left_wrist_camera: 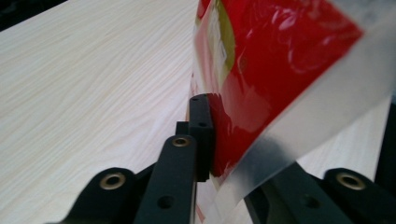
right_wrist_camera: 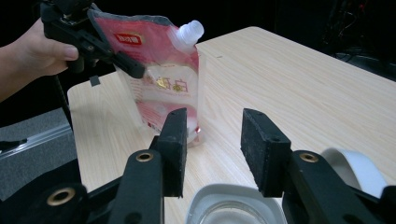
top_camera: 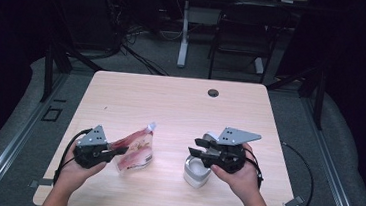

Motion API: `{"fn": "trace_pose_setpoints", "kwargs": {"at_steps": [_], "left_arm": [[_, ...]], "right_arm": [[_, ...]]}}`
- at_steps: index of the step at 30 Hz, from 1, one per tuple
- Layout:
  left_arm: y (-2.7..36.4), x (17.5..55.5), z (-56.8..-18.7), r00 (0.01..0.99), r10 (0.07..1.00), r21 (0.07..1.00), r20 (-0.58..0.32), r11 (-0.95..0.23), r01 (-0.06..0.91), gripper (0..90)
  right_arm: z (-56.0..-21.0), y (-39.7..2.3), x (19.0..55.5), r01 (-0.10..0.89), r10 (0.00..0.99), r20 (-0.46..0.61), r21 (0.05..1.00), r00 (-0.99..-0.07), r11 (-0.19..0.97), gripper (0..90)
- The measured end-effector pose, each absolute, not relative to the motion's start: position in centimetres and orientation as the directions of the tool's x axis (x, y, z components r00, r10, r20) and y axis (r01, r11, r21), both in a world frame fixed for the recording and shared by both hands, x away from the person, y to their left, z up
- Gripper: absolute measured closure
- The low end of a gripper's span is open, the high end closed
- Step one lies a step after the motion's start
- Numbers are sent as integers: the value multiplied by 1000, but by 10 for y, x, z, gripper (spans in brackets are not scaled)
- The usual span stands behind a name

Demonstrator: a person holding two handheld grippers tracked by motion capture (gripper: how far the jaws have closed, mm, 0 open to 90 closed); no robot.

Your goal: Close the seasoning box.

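Note:
A red and clear spout pouch (top_camera: 136, 151) stands on the wooden table (top_camera: 181, 103) at the front left, its white cap (right_wrist_camera: 190, 31) pointing up. My left gripper (top_camera: 119, 150) reaches around the pouch's upper left edge. In the left gripper view one pad (left_wrist_camera: 201, 135) touches the red film (left_wrist_camera: 261, 60), while bare table shows between the pouch and the other jaw, so the gripper (left_wrist_camera: 294, 140) is open. My right gripper (top_camera: 198, 149) hovers open just above a white container (top_camera: 196, 170) at the front right. Nothing lies between its pads (right_wrist_camera: 173, 144), and the container's rim (right_wrist_camera: 224, 198) sits below them.
A white rounded object (right_wrist_camera: 357, 170) lies beside the container in the right gripper view. A dark cable hole (top_camera: 213, 92) marks the table's far edge. Behind the table stand a chair (top_camera: 240, 32) and a desk leg (top_camera: 184, 33) on grey floor.

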State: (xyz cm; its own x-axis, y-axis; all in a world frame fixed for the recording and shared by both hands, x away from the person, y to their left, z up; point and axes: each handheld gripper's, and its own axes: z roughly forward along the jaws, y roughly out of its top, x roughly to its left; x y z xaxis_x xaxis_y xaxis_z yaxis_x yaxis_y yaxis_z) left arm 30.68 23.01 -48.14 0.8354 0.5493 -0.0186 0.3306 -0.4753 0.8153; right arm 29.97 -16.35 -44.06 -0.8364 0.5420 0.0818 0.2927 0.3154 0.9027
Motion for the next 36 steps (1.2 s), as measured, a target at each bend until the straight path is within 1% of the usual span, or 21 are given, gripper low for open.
{"fn": "trace_pose_setpoints", "kwargs": {"at_steps": [3, 14, 17, 21, 30, 36], "left_arm": [[231, 305, -480, 834, 550, 819, -33, -463, 338, 800], [235, 301, -476, 811, 581, 826, -68, -424, 372, 624], [236, 300, -476, 806, 588, 819, -74, -425, 385, 596], [238, 299, -477, 799, 596, 810, -75, -431, 397, 570], [244, 296, -475, 788, 611, 802, -76, -432, 413, 563], [243, 294, -472, 786, 615, 791, -61, -450, 413, 554]], "right_arm": [[-443, -168, 298, 297, 557, 88, 908, -826, 296, 609], [-447, -188, 294, 313, 605, 101, 915, -789, 255, 605], [-446, -192, 293, 314, 615, 107, 918, -781, 240, 603], [-444, -197, 291, 314, 629, 102, 920, -771, 235, 601], [-443, -206, 289, 311, 652, 102, 926, -752, 213, 601], [-443, -212, 289, 315, 671, 106, 928, -734, 198, 627]]}}
